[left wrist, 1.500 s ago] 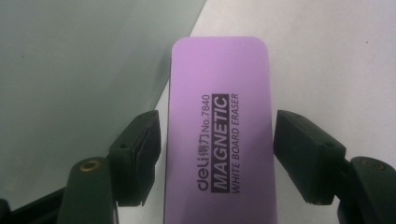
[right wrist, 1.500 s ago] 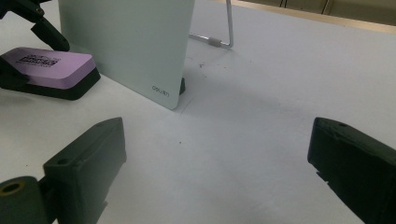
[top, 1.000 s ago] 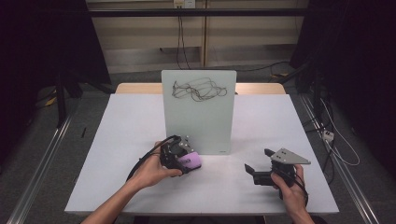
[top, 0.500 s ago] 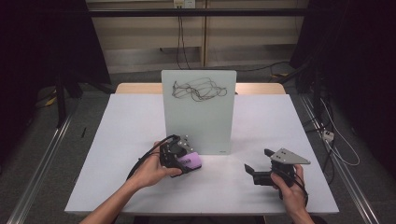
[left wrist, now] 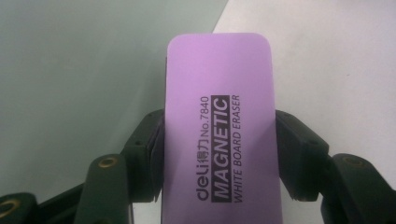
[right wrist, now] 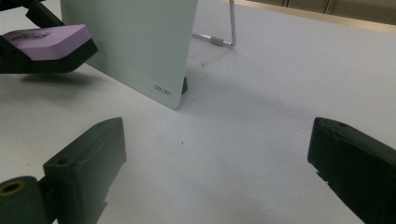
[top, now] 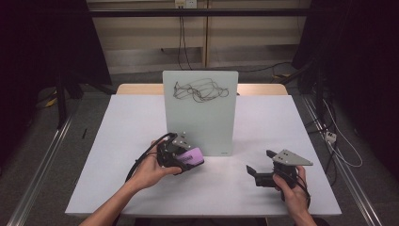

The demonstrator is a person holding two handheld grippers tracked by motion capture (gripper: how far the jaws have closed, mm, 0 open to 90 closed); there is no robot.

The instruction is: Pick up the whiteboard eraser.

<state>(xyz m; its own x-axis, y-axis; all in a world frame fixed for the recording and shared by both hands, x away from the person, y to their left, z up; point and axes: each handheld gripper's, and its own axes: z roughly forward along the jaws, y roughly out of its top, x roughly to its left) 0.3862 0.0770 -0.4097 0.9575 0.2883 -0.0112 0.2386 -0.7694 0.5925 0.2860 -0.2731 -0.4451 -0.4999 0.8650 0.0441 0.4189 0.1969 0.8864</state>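
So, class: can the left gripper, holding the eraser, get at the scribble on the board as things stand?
Probably yes. The left gripper grips the eraser just in front of the board, and nothing stands between it and the scribble higher up.

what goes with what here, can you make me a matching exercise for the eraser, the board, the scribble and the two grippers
Things:
1. purple eraser
2. whiteboard
3. black scribble
4. right gripper

States or places:
a. standing upright on the white table
b. jaws apart with nothing between them
c. clamped between the jaws of the left gripper
d. drawn near the top of the board

Pairs: 1-c, 2-a, 3-d, 4-b
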